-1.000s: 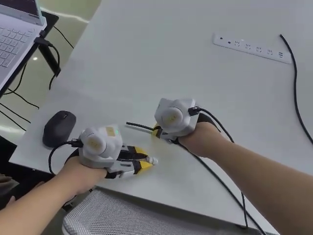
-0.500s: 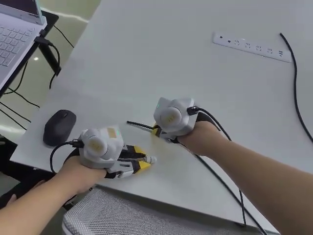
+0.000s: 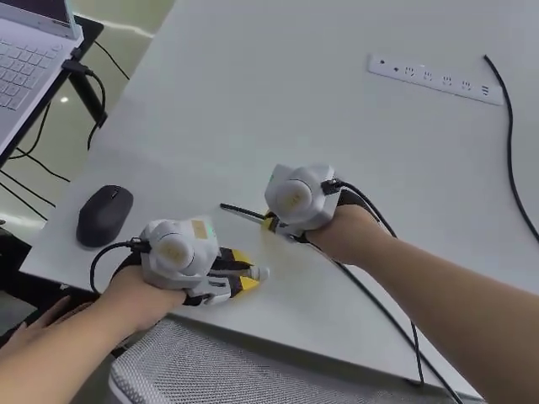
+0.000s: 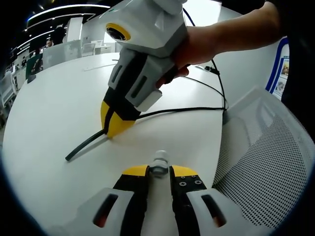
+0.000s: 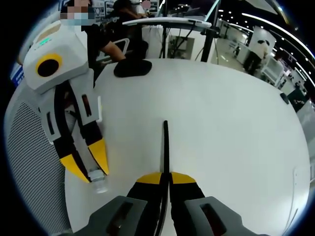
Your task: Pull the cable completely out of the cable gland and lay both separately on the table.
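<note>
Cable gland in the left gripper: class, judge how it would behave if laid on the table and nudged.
The cable gland looks small and round, so it may roll on the table. It is probably light: the left gripper holds it by the jaw tips. Its pale plastic look suggests stiffness.

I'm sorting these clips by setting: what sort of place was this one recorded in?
Probably an open-plan office or lab. A wide white table carries a white multi-socket power strip and a black computer mouse, a silver laptop stands beside it, and further desks stand beyond.
</note>
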`<state>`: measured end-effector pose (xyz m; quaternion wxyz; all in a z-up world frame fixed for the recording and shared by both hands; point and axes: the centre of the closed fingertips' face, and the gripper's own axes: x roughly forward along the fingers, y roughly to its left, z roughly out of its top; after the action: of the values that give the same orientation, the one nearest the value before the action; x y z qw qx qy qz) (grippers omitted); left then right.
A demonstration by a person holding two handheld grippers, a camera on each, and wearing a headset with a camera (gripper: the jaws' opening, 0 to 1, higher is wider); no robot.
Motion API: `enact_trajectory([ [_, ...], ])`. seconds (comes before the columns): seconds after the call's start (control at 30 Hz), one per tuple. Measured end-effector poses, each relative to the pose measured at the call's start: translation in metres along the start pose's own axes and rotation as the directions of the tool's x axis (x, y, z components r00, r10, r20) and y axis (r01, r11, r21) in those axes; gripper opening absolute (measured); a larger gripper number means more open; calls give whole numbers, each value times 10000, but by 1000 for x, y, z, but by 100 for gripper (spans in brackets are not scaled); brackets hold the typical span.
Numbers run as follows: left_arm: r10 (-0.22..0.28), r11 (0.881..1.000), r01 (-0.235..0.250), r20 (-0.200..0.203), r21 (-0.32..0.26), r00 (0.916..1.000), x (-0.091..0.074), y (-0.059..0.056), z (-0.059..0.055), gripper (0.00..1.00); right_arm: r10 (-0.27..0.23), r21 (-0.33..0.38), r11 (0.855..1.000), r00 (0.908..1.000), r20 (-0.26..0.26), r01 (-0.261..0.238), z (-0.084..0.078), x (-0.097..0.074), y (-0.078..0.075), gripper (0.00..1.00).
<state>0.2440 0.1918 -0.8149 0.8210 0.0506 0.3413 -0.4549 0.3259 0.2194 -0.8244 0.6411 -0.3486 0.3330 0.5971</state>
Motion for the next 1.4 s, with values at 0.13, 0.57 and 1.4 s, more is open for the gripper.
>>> enact_trajectory([
  [0.13,57,10000,-57,50,-38,10000,-1,1,1,19,-44,16,10000,10000,-8,45,0,0,0,0],
  [0.57,147,9999,-147,107,-41,9998,-2,3,3,22,-550,257,9982,9983,198,544,3,-13,-9,13],
  [1.4,1003,9893,-845,1336,-1189,9859,-39,-8,52,42,-2477,3190,9337,9367,2475,1626,2,-145,-18,51],
])
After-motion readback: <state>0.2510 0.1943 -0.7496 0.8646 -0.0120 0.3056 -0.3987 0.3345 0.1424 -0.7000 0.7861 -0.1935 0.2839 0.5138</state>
